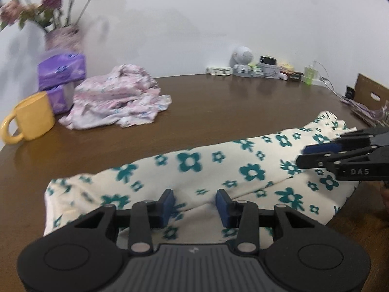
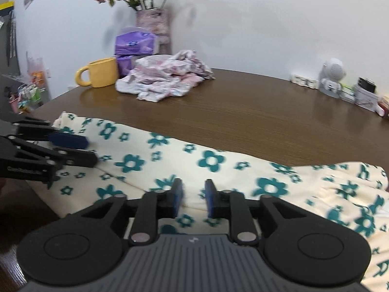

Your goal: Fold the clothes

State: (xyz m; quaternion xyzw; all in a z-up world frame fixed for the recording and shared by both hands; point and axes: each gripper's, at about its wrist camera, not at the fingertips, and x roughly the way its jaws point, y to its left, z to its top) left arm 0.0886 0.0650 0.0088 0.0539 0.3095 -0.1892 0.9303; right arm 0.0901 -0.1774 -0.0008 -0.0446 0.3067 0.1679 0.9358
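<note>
- Garment [image 1: 194, 170]: cream cloth printed with teal flowers, long and folded over itself, a lengthwise fold edge showing along its middle; motion blur softens the print.
- Position: lies flat along the near edge of the brown wooden table [image 1: 218, 102], stretching nearly the whole width of both views.
- Left gripper [image 1: 194, 203]: jaws apart, blue pads on either side of a strip of the cloth near its near edge; whether the pads touch the cloth cannot be told. Seen also from the right wrist view [image 2: 88, 149], low over the garment's end toward the table's left edge.
- Right gripper [image 2: 193, 200]: jaws apart with a narrow gap, cloth showing between the pads; nothing clamped. In the left wrist view [image 1: 302, 154] it sits over the garment's other end.
- Second garment [image 1: 116, 97]: crumpled pink and white heap, toward the far left corner, well apart from both grippers.
- Yellow mug [image 1: 29, 119]: just beside the heap, at the left edge.
- Purple tissue packs [image 1: 62, 70]: stacked behind the mug.
- Vase of dried flowers [image 2: 152, 22]: behind the packs, against the wall.
</note>
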